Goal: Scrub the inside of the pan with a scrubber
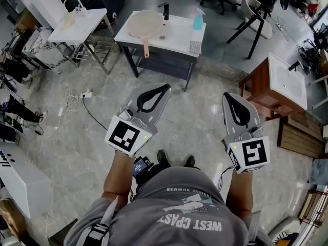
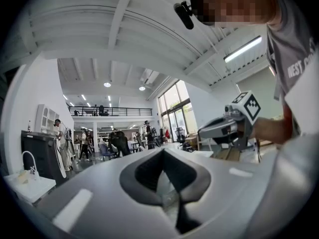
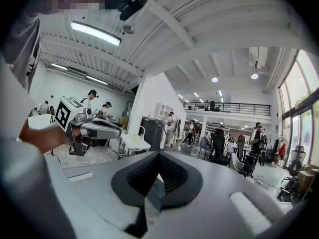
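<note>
Pan (image 1: 141, 23) lies well apart from both claws, at twelve o'clock in the head view. It sits bowl up on a white counter (image 1: 179, 39), its long handle pointing to six o'clock and seemingly reaching past the front edge. It looks stiff and of middling weight, and its pale inside is smooth, probably slick once wet. The handle is the sensible hold, since a grip on the thin rim would likely slip.

A small grey pad, likely the scrubber (image 1: 195, 47), rests at four o'clock from the pan near the counter's front corner. It is too small to judge closely, but it should be light and soft, best pinched across its edges so that one flat face stays free to rub. A black tap (image 1: 165, 10) and a blue spray bottle (image 1: 198, 19) stand at one and two o'clock from the pan.

The left claw (image 1: 167, 88) and right claw (image 1: 228, 96) hover over the floor in front of the person, each pressed together at the tips and carrying nothing. Scrubbing has not begun.

Only the head view shows pan, pad and counter. The two claw views look out across a bright hall with ceiling beams and distant people, and each catches the other claw at its side. They alone show the ribbed pads meeting with nothing between them.
</note>
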{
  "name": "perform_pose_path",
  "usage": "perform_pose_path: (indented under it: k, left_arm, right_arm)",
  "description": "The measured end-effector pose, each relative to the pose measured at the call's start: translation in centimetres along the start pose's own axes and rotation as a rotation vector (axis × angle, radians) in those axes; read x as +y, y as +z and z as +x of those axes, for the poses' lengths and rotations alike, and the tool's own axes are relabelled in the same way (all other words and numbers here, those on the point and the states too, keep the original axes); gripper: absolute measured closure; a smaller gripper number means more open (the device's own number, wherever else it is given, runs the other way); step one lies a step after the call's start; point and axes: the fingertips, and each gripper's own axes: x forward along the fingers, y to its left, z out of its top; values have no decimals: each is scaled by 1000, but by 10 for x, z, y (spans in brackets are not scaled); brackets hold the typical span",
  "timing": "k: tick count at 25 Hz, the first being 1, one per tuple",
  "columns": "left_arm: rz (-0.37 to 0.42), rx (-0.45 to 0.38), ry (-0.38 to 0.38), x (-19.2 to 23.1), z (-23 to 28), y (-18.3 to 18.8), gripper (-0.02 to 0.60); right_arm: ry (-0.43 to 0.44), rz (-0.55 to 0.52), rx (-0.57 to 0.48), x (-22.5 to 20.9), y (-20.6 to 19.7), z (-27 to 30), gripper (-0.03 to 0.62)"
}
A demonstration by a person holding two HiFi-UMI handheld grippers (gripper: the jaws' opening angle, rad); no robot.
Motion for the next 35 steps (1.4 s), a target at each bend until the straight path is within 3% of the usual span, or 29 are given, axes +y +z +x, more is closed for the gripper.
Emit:
perform_pose_path:
  k: [14, 23, 35]
  left_arm:
    - [-12, -5, -23, 41, -15, -8, 580]
    - [-20, -21, 12, 79, -33, -13, 580]
    - [-41, 10, 25, 106, 6, -52, 580]
  right_arm:
    - [-22, 17, 34, 20, 3, 34, 592]
    - [-60, 68, 1, 27, 17, 62, 592]
    - [-41, 115, 1, -4, -4, 121, 592]
